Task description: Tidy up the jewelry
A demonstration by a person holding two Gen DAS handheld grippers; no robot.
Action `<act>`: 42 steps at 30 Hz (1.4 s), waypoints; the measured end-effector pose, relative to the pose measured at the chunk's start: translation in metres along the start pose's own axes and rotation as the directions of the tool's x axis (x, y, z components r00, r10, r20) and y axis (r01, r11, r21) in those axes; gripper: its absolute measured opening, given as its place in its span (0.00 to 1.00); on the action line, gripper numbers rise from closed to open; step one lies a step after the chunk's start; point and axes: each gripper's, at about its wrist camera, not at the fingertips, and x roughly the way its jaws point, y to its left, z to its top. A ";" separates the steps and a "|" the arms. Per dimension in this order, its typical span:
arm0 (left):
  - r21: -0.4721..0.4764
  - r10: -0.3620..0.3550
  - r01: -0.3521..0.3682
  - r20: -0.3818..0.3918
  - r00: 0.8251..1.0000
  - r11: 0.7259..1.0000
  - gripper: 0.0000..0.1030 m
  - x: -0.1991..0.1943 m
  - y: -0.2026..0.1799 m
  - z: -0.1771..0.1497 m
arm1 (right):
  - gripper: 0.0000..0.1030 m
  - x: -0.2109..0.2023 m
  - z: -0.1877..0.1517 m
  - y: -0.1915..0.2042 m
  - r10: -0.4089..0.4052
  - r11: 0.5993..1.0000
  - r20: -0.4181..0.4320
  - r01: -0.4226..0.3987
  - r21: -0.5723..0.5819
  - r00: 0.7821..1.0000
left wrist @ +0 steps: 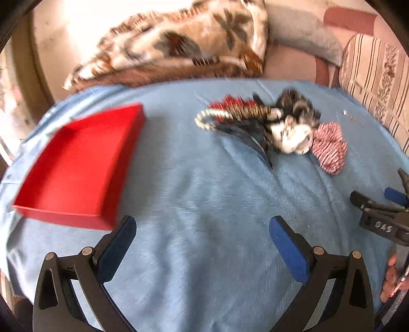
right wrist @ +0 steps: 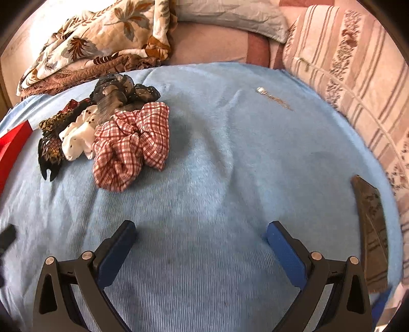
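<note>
An open red box (left wrist: 76, 166) lies on the blue cloth at the left; its corner shows in the right wrist view (right wrist: 12, 143). A pile of hair accessories lies beyond: a red checked scrunchie (right wrist: 133, 143) (left wrist: 329, 148), a white dotted scrunchie (right wrist: 79, 138), a dark netted scrunchie (right wrist: 122, 89), a black claw clip (right wrist: 49, 155) and a beaded band (left wrist: 230, 115). A thin silver chain (right wrist: 274, 99) lies apart at the far right. My left gripper (left wrist: 203, 229) is open and empty over bare cloth. My right gripper (right wrist: 202, 235) is open and empty; it also shows in the left wrist view (left wrist: 378, 206).
A floral quilt (right wrist: 102, 40) and a grey pillow (right wrist: 230, 18) lie behind the blue cloth (right wrist: 217, 166). A striped cushion (right wrist: 358, 76) borders the right side. A dark flat object (right wrist: 370, 229) lies at the cloth's right edge.
</note>
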 end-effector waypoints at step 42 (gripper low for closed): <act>0.016 -0.092 0.091 0.083 0.992 0.996 1.00 -0.009 0.021 0.121 | 0.84 -0.022 0.069 -0.023 0.284 0.936 0.087 -0.295 0.193 0.955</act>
